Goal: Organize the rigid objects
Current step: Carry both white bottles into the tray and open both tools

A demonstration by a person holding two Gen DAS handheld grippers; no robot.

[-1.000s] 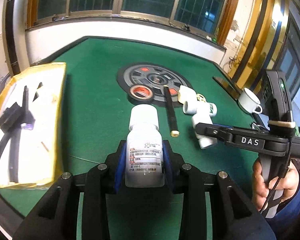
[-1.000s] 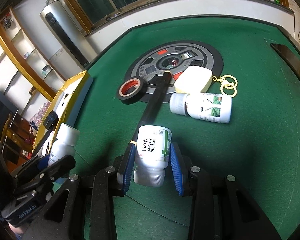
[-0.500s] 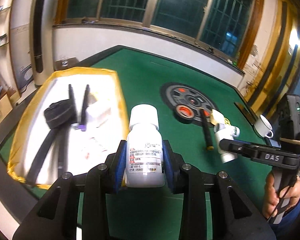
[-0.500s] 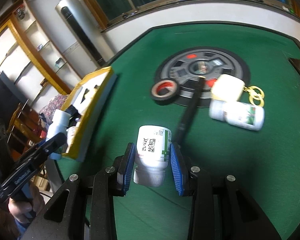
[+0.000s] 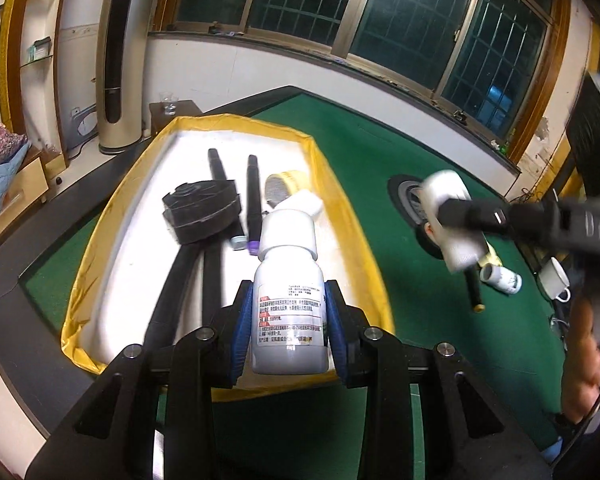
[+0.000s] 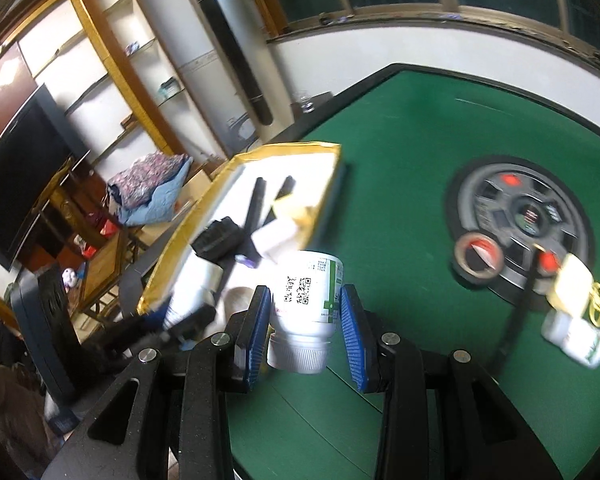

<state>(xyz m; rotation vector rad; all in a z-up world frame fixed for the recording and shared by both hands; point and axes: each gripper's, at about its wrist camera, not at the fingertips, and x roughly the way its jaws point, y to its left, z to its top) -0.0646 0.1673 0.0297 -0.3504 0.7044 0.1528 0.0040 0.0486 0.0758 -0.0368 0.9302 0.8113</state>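
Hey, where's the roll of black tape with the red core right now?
In the right wrist view, the black tape roll with the red core lies flat on the green felt table, overlapping the left rim of the round grey dial plate.

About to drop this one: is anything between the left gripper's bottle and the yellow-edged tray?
Nothing visible blocks it. The left gripper holds the white bottle above the tray, whose near end is bare white; the black parts and pens lie farther in.
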